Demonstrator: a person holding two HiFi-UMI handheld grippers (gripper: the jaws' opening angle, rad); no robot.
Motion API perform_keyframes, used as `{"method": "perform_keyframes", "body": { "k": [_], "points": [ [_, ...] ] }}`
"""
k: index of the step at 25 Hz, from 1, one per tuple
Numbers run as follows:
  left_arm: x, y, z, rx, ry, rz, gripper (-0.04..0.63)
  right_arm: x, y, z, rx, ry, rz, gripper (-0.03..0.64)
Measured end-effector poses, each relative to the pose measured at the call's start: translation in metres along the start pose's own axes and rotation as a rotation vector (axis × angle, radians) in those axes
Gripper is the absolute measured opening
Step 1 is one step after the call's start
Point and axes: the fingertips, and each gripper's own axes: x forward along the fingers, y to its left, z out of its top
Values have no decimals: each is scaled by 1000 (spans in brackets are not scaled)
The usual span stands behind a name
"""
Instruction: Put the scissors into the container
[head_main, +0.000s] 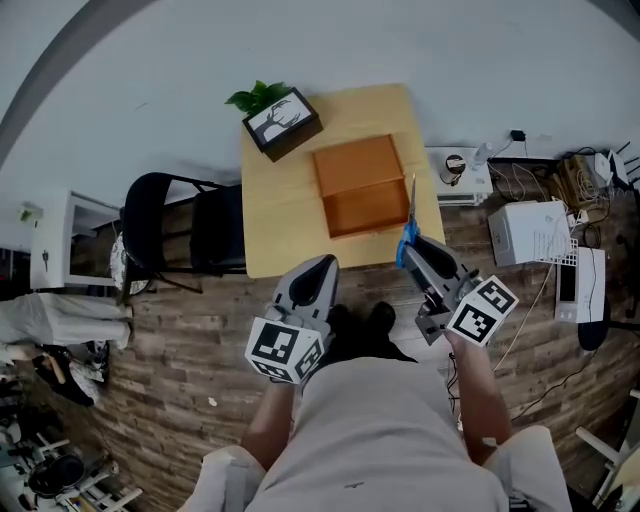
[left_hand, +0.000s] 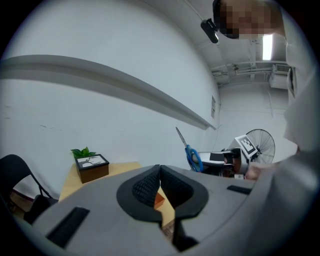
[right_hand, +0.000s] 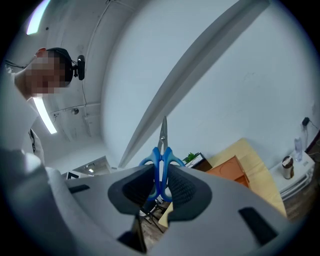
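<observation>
My right gripper (head_main: 408, 247) is shut on blue-handled scissors (head_main: 409, 222), whose blades point up and away. In the right gripper view the scissors (right_hand: 160, 159) stand upright between the pads, blades closed. They hang over the near right edge of the small wooden table (head_main: 275, 215). The orange-brown container (head_main: 360, 185), an open box with its lid lying behind it, sits on the table just left of the scissors. My left gripper (head_main: 320, 266) is shut with nothing in it, held off the table's near edge. In the left gripper view the scissors (left_hand: 188, 150) appear to the right.
A dark planter box with a green plant (head_main: 279, 118) stands at the table's far left corner. A black chair (head_main: 185, 232) is left of the table. White appliances and cables (head_main: 540, 232) lie on the floor at right. A fan (left_hand: 260, 140) shows in the left gripper view.
</observation>
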Motion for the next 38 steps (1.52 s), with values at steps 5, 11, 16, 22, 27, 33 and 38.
{"method": "perform_keyframes", "body": {
  "k": [5, 11, 16, 22, 27, 33, 38],
  "points": [
    [2, 10, -5, -18, 9, 17, 8, 11, -8, -9, -42, 55, -5, 84],
    [10, 26, -4, -18, 20, 16, 8, 31, -25, -20, -138, 147, -27, 84],
    [20, 45, -4, -32, 28, 2, 8, 49, -40, -30, -258, 246, -50, 84],
    [42, 69, 1, -36, 35, -34, 8, 69, -63, -34, -443, 345, -103, 84],
    [59, 90, 8, -35, 44, -63, 8, 84, -79, -45, -586, 447, -109, 84],
    [78, 114, 12, -37, 48, -92, 8, 102, -99, -61, -730, 574, -91, 84],
    [92, 130, 11, -38, 62, -119, 8, 111, -121, -76, -833, 680, -65, 84]
  ]
}}
